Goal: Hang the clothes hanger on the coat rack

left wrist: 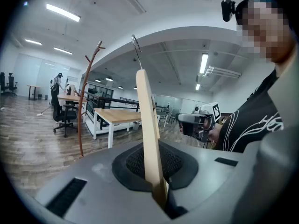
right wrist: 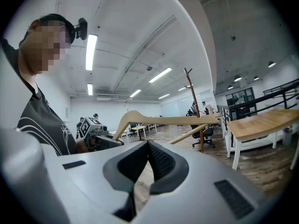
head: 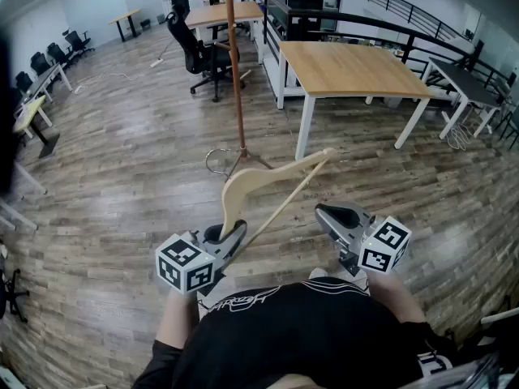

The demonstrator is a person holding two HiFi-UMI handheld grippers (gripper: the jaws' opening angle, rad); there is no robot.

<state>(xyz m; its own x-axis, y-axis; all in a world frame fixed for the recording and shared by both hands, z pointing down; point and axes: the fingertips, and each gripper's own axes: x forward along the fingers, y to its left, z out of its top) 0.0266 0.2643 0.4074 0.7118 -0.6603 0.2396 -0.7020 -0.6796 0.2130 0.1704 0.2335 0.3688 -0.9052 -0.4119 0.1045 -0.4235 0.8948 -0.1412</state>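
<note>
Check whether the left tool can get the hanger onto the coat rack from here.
Probably not yet. The left tool grips the hanger and nothing blocks the way, but the coat rack stands well ahead, apart from the hanger; stepping closer looks needed.

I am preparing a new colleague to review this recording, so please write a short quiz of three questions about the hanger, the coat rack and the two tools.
1. Short answer: what is between the jaws of the right tool?
2. Which one grips the wooden hanger? A: the left tool. B: the right tool. C: both tools together.
3. True or false: the hanger is not yet on the coat rack.

Key: 1 nothing, its jaws are together and empty; 2 A, clamped on one end of the hanger; 3 true, the rack stands apart, beyond the hanger.
</note>
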